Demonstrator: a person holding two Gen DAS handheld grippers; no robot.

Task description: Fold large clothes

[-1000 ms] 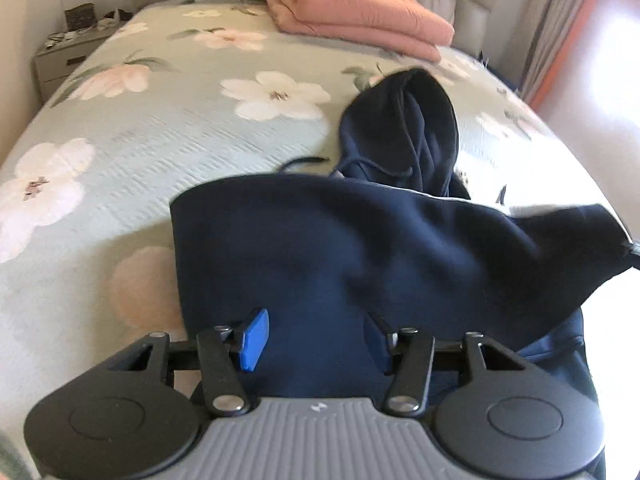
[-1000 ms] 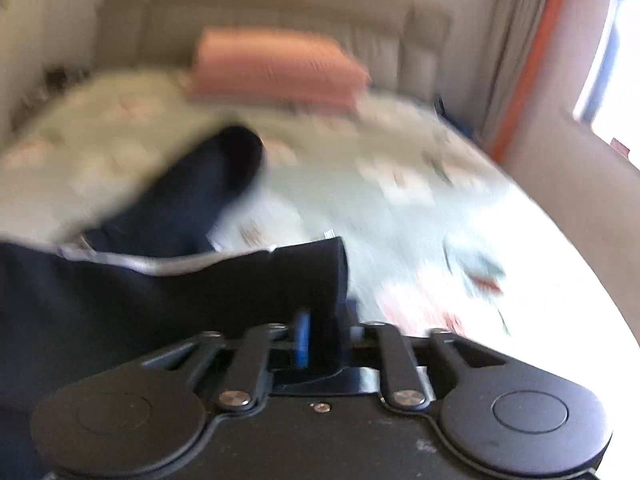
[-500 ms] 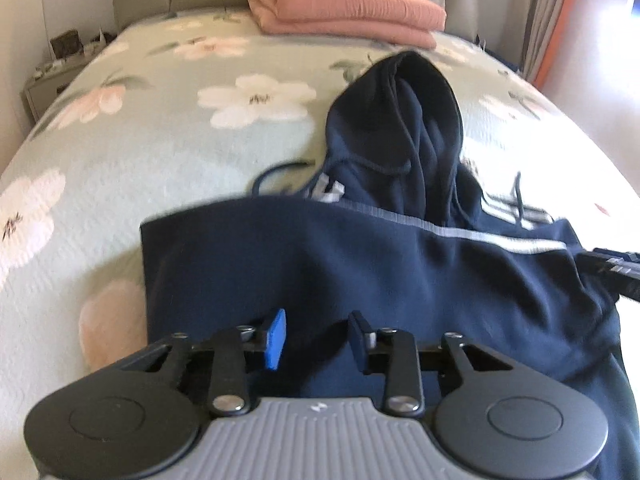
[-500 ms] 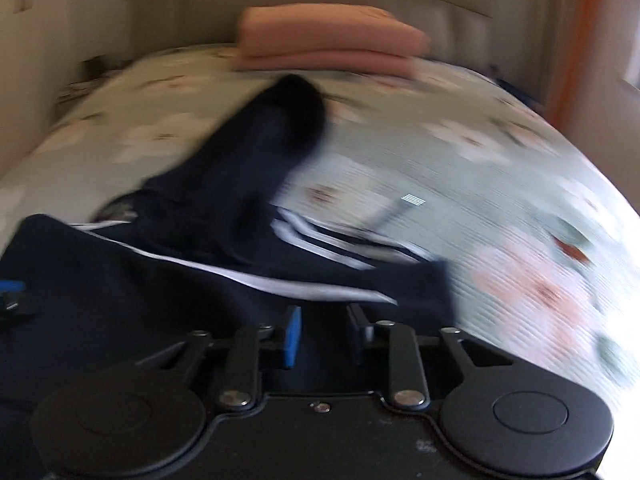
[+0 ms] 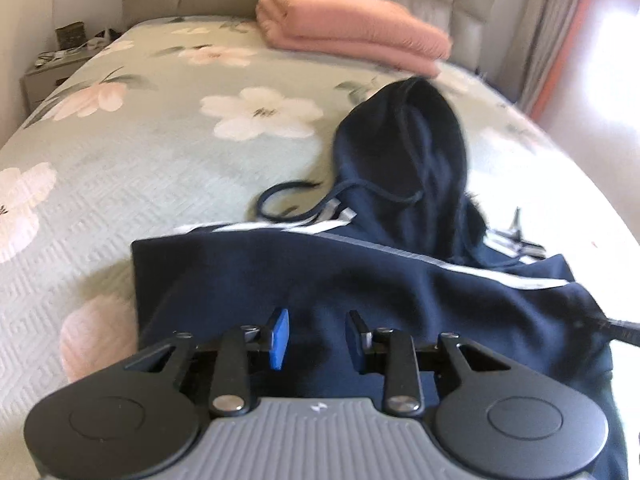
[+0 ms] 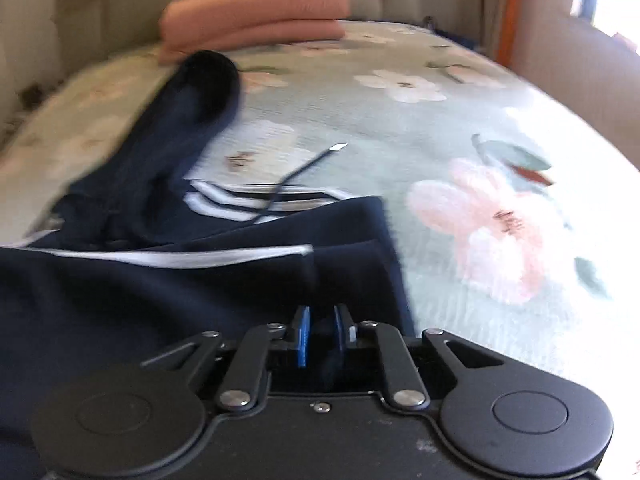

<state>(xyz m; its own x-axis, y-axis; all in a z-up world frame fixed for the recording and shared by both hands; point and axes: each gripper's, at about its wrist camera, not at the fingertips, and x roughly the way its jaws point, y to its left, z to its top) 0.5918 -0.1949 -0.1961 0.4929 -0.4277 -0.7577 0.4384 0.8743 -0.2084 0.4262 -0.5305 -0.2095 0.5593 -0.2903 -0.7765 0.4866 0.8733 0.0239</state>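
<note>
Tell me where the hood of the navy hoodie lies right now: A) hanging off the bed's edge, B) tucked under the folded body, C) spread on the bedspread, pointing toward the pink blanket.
C: the hood lies flat on the floral bedspread, beyond the hoodie's folded body, its tip toward the folded pink blanket.

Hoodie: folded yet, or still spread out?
Partly folded: the hoodie's lower part is doubled up over the body, while its hood still lies extended on the bed.
</note>
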